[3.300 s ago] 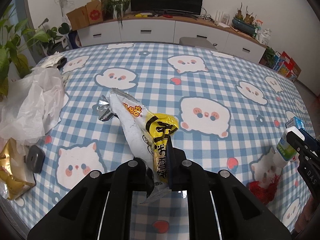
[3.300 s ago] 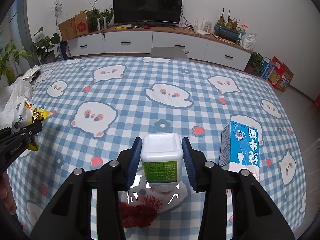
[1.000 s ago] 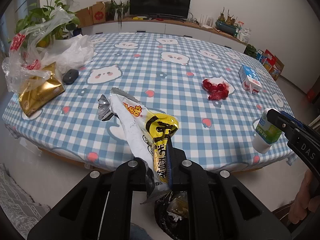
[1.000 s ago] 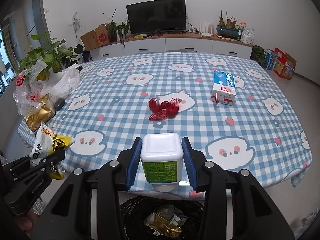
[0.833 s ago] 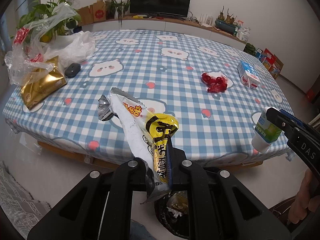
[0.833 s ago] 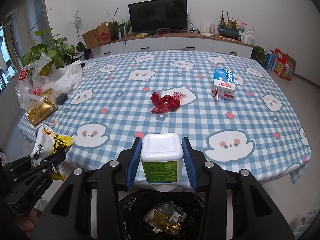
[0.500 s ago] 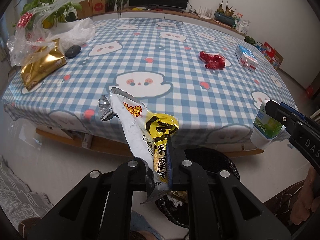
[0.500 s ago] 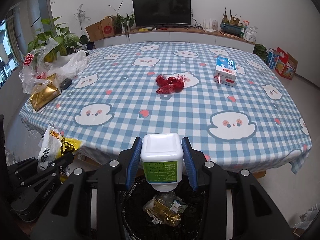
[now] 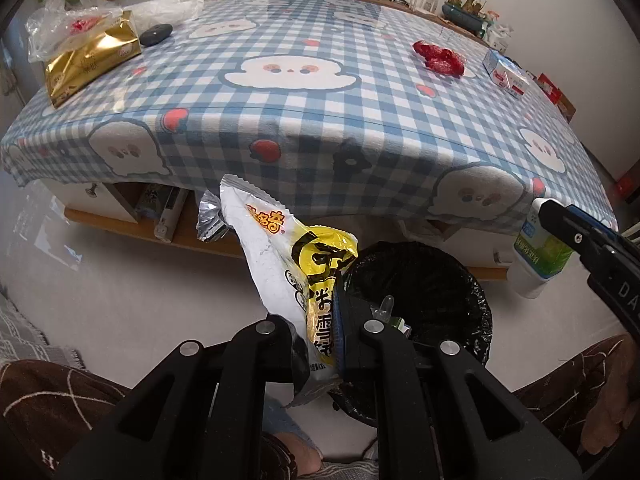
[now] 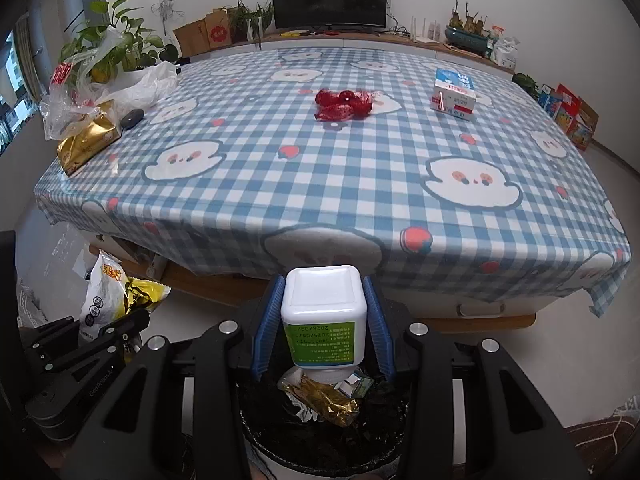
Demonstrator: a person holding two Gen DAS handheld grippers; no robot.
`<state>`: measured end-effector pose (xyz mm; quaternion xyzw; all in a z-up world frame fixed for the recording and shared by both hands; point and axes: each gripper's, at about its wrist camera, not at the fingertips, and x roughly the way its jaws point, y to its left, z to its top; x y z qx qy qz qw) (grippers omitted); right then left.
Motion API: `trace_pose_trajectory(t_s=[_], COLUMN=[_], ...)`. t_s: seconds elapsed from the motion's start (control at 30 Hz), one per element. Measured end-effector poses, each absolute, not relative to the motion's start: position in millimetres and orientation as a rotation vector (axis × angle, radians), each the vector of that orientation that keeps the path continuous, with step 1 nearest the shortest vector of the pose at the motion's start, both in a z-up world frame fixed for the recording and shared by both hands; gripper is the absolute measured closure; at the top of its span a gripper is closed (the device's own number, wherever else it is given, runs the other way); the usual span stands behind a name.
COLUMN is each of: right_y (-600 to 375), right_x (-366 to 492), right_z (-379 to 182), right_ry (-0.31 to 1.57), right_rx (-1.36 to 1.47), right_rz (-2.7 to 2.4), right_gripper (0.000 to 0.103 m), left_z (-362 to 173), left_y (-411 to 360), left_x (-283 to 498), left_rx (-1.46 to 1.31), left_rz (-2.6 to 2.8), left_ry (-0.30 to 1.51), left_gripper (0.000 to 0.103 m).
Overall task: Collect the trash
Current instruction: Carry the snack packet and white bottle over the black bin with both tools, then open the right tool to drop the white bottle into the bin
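Observation:
My left gripper (image 9: 320,320) is shut on a white and yellow snack wrapper (image 9: 296,264) and holds it below the table's front edge, just left of the black-lined trash bin (image 9: 432,280). My right gripper (image 10: 323,320) is shut on a white bottle with a green label (image 10: 323,320), held upside down right above the bin (image 10: 320,440), which holds gold foil and other scraps. The bottle also shows in the left wrist view (image 9: 540,256), and the wrapper in the right wrist view (image 10: 116,292).
On the blue checked tablecloth (image 10: 360,184) lie a red net bundle (image 10: 344,104), a milk carton (image 10: 454,96), a gold bag (image 10: 86,140), clear plastic bags (image 10: 96,80) and a dark mouse (image 10: 132,118). A wooden shelf (image 9: 200,236) runs under the table.
Both grippers have dropped from above the table to below its front edge, over the bin. Each still holds its item.

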<state>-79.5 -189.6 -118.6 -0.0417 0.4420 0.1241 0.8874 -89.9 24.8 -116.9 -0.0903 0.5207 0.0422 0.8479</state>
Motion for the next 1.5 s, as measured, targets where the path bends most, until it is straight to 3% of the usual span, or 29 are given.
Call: trace_pose_trajectory(t_s=[0.63,0.97,1.03,1.37,1.5], right_y=[-182,-182,-181,-204,-228], right_x=[-69,-63,-64,-65,-65], right_z=[-213,-234,-234,-218,-209], right_ry=[1.05,1.078,1.068,1.024,1.017], right_rx=[-0.158,-0.148,-0.15,-0.124,-0.12], right_rz=[0.253,0.259,0.26,0.207,0.154], right_gripper=[0.064,0.064,0.061,0.02,0.012], left_z=[-185,-200,-200,-197,-198], left_y=[9,1,0,-11,-21], left_x=[-79,-73,-72,-68,-63], left_rx=[-0.166,-0.151,-0.15,-0.14,-0.137], left_rz=[0.093,0.096,0.095,0.077,0.06], left_ry=[1.198,1.23,1.229,1.224,1.227], left_gripper=[0.093,0.092,0.092,0.092,0.092])
